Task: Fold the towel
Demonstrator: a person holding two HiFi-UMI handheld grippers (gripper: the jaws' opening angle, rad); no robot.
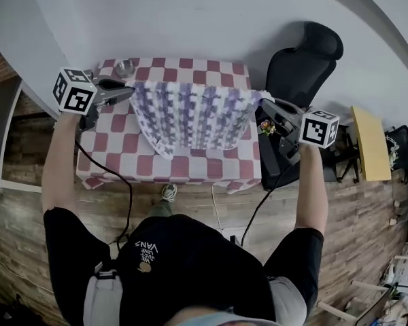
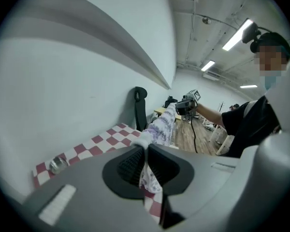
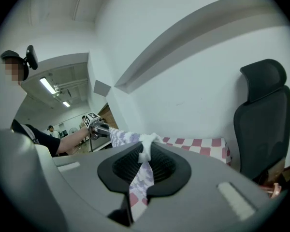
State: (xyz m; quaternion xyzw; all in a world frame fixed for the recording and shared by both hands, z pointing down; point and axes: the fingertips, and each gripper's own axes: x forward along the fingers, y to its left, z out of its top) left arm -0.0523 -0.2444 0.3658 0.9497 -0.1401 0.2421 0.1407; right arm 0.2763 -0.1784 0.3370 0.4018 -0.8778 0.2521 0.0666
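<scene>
A white towel with a purple pattern (image 1: 194, 114) hangs stretched between my two grippers above the checkered table (image 1: 126, 158), its lower edge drooping toward the cloth. My left gripper (image 1: 128, 91) is shut on the towel's left top corner (image 2: 146, 141). At the opposite side my right gripper (image 1: 265, 102) is shut on the right top corner (image 3: 146, 146). In the left gripper view the towel (image 2: 162, 124) runs away from the jaws toward the other gripper (image 2: 187, 105). The right gripper view shows the same cloth (image 3: 123, 137) reaching the left gripper (image 3: 97, 128).
A small metal cup (image 1: 125, 67) stands at the table's back left corner. A black office chair (image 1: 302, 66) sits just right of the table, and a yellow board (image 1: 370, 142) lies further right. Cables (image 1: 115, 182) trail down from both grippers over the wooden floor.
</scene>
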